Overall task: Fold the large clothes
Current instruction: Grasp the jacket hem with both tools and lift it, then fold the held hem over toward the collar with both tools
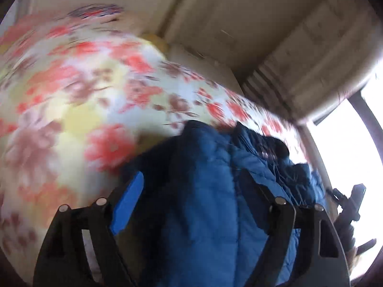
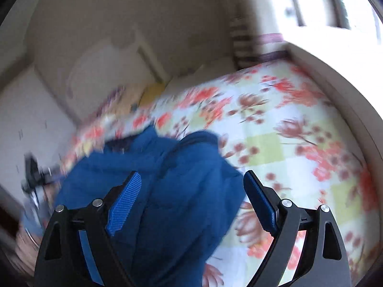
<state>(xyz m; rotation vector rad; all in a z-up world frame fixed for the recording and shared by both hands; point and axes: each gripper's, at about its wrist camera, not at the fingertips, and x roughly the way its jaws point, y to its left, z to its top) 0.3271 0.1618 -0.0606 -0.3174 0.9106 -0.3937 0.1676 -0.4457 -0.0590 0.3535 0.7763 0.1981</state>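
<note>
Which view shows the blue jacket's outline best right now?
Right wrist: the blue jacket shows its far edge against the floral bedspread. Left wrist shows the blue jacket closer, with quilted seams, its sides partly hidden by fingers.

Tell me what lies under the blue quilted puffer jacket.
Under the blue quilted puffer jacket spreads a floral bedsheet with red and brown blossoms on pale green and white squares. The part directly beneath the jacket is covered and cannot be seen.

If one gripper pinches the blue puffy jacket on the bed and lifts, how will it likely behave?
The blue jacket is quilted and lies in soft folds, so it would probably droop. Its puffiness suggests it is light for its bulk. The shell looks smooth and may slip.
</note>
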